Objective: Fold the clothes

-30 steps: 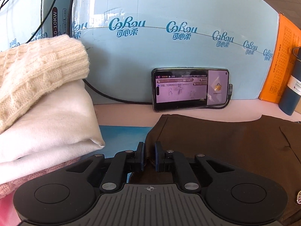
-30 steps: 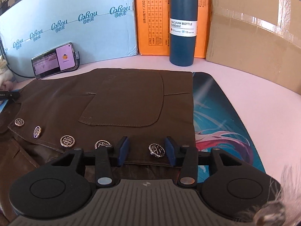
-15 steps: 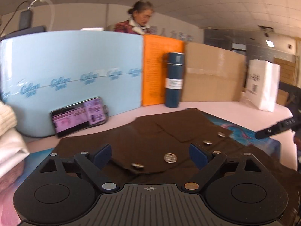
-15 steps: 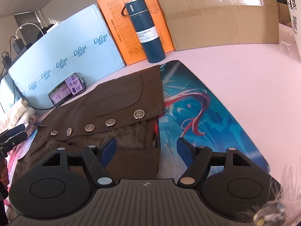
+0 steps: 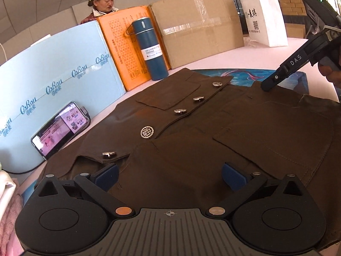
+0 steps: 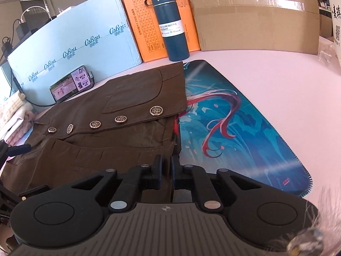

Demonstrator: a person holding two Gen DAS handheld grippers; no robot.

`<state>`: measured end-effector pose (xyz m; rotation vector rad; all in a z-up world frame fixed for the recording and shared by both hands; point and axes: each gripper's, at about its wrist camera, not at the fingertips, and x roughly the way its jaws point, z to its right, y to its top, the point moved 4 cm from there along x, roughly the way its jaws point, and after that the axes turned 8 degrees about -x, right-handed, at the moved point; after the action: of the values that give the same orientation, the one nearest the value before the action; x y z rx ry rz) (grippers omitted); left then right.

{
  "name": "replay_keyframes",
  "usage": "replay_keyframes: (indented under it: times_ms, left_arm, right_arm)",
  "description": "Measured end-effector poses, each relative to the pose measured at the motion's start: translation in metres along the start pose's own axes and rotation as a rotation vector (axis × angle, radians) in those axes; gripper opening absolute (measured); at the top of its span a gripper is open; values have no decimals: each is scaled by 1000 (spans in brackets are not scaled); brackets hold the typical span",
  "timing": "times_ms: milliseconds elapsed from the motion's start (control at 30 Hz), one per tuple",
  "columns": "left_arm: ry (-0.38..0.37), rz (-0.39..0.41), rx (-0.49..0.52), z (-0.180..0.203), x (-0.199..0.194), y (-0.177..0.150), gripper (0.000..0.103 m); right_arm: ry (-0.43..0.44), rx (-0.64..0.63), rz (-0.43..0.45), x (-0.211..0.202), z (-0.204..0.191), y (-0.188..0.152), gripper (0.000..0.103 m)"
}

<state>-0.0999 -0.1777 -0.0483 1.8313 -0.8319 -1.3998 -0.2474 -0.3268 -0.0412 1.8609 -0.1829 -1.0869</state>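
Note:
A brown jacket (image 5: pixel 213 132) with a row of metal buttons lies spread on the table; it also shows in the right wrist view (image 6: pixel 119 111). My left gripper (image 5: pixel 169 176) is open and empty, just above the jacket's near edge. My right gripper (image 6: pixel 166 170) is shut on the jacket's near right hem. In the left wrist view the right gripper (image 5: pixel 275 81) shows at the jacket's far right edge. In the right wrist view the tip of the left gripper (image 6: pixel 19 149) shows at the far left.
A blue printed mat (image 6: pixel 234 128) lies under and right of the jacket. A phone (image 5: pixel 61 128), a light-blue box (image 5: pixel 53 81), an orange box (image 5: pixel 125 47), a blue vacuum bottle (image 5: pixel 149 49) and a cardboard box (image 5: pixel 198 27) line the back. Folded knitwear (image 6: pixel 15 111) is stacked at the left.
My left gripper let go of the jacket, opened and pulled back. My right gripper went from open above the jacket to shut on its near right hem.

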Motion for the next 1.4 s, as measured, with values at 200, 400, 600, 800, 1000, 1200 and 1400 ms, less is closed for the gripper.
replay_keyframes:
  times_ms: [200, 400, 600, 800, 1000, 1200, 1400]
  left_arm:
    - [50, 42, -75, -12, 1, 9, 103]
    - [133, -62, -124, -27, 13, 3, 103]
    - [136, -79, -177, -38, -1, -10, 103]
    - [67, 36, -247, -35, -33, -7, 103]
    - [-25, 54, -148, -5, -42, -7, 103]
    - [86, 7, -136, -3, -37, -22, 103]
    - [60, 55, -201, -7, -64, -30, 103]
  right_arm:
    - [-36, -60, 104, -8, -1, 25, 4]
    - [-56, -115, 51, 19, -1, 30, 5]
    - [-129, -152, 7, 31, 4, 18, 33]
    - [-94, -179, 113, -7, -1, 10, 69]
    - [139, -342, 258, -56, -39, -14, 88]
    - [412, -484, 216, -86, -79, -45, 101]
    - [342, -642, 112, -87, -92, -76, 101]
